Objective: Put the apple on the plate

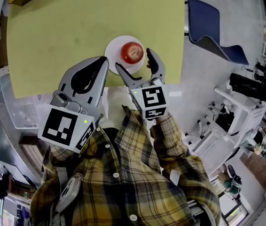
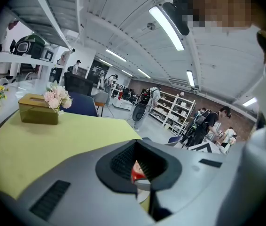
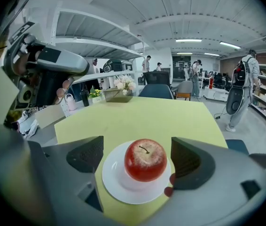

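A red apple (image 1: pixel 132 52) rests upright on a small white plate (image 1: pixel 114 49) near the front edge of the yellow-green table (image 1: pixel 76 32). My right gripper (image 1: pixel 134 61) is open just behind it, one jaw on each side and neither touching. In the right gripper view the apple (image 3: pixel 144 160) sits on the plate (image 3: pixel 116 185) between the dark pads (image 3: pixel 86 154) of that gripper (image 3: pixel 135 149). My left gripper (image 1: pixel 104 64) hangs to the left of the plate, shut and empty. In the left gripper view its jaws (image 2: pixel 140 173) leave a slit that shows a bit of the apple (image 2: pixel 136 173).
A brown tissue box with pink flowers (image 2: pixel 39 109) stands at the table's far side. A blue chair (image 1: pixel 210 25) is to the right of the table. Shelves, equipment and people fill the room beyond. My plaid shirt (image 1: pixel 123 173) fills the bottom of the head view.
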